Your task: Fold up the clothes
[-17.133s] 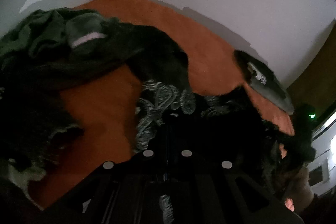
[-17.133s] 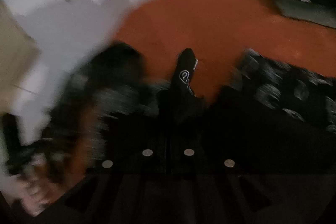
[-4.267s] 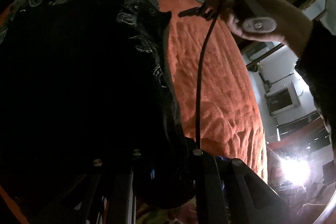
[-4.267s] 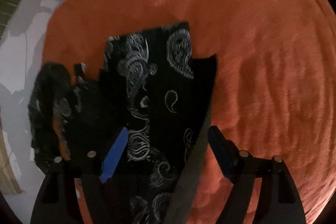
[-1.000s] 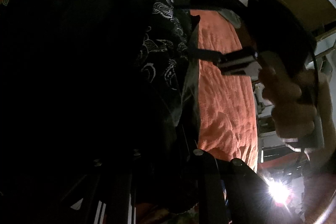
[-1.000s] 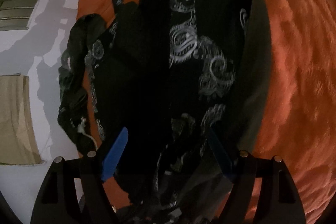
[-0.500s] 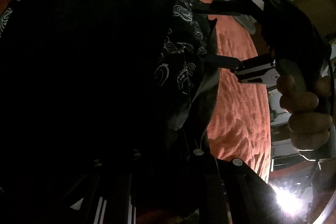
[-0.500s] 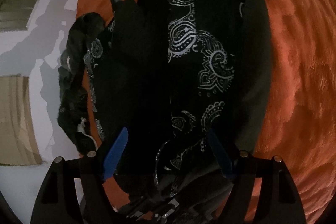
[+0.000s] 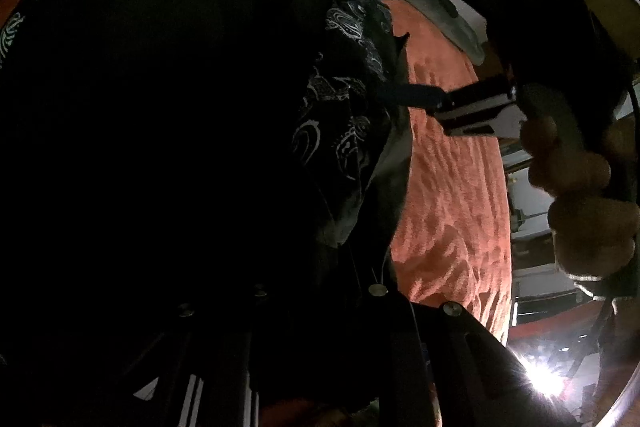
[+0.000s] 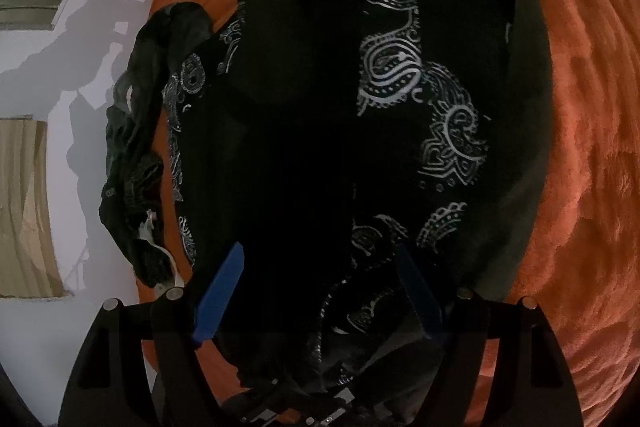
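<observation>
Orange, nubbly bedding [image 10: 580,147] covers the bed and fills the right side of both wrist views, with a pale wall [image 10: 80,67] beyond its far edge; a dull green-beige panel stands against that wall at the left of the right wrist view. Spread over the bedding lies the black paisley garment [image 10: 420,87], its white scroll pattern clear in the right wrist view and much of its middle lost in shadow; a plain grey band runs down its right border, touching the orange bedding. Just beside its left edge, a bunch of dark clothes [image 10: 136,147] lies crumpled near the edge of the bed; a bit of white shows at its near end.

The right claw [image 10: 320,291] hovers over the near part of the garment with its two blue fingers [image 10: 220,287] spread wide, cloth visible between them but not pinched; in the left wrist view a hand [image 9: 580,195] grips its handle at the right, and the fingers reach in over the garment's patterned edge. The left claw [image 9: 316,291] sits low in its own view, buried in dark cloth; I cannot tell whether it is spread or closed. A grey folded item [image 9: 452,23] with a white print lies on the bedding farther off, well apart from the garment; a bright light flares at the lower right of the left wrist view.
</observation>
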